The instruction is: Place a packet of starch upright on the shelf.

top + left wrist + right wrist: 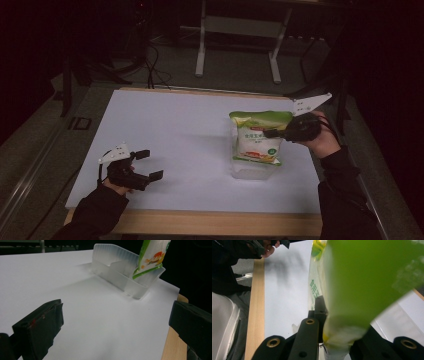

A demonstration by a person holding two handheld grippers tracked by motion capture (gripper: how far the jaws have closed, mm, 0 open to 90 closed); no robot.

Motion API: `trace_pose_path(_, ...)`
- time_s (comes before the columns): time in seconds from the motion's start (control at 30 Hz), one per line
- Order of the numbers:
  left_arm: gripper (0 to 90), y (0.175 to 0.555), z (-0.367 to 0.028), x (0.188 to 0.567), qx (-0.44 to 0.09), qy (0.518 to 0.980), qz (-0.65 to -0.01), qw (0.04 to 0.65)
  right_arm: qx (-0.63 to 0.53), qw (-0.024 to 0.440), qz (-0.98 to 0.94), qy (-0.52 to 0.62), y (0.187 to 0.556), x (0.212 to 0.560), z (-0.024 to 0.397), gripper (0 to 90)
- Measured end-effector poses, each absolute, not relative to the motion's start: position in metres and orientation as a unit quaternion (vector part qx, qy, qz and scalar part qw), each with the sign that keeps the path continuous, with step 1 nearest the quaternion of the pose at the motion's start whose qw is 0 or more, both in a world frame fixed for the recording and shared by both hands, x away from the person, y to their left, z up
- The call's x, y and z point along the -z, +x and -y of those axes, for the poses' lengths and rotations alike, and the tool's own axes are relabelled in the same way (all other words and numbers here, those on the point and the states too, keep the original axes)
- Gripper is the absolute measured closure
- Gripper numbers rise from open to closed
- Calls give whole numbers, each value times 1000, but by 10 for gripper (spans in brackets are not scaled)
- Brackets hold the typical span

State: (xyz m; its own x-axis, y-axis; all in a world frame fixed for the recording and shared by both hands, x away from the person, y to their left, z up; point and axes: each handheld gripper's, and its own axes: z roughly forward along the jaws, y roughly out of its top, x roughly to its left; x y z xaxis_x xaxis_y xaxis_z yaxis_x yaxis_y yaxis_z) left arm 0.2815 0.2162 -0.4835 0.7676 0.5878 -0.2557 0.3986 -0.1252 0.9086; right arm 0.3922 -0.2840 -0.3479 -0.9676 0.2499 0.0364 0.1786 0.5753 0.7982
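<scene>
Right tool (272, 133) is clamped on the bag (259, 137); left tool (149, 165) sits open. I'd lower the bag slow and straight into the clear bin (251, 171), keeping it upright.

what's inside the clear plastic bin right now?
The bottom edge of the green-and-white bag sits in the clear bin at one end, with the right gripper clamped on the bag. An inner divider shows. The bag hides the bin floor beneath it.
</scene>
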Motion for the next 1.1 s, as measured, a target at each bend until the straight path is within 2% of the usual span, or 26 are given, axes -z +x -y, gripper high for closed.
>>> trace_pose_path(0.57,1,281,-215,487,-77,748,-329,571,-456,20,-880,135,395,383,283,832)
trace_pose_path(0.83,1,282,-217,489,-76,746,-333,571,-469,2,-869,155,394,434,292,832)
trace_pose_path(1.1,1,282,-215,490,-74,749,-329,569,-480,3,-862,165,392,438,300,826)
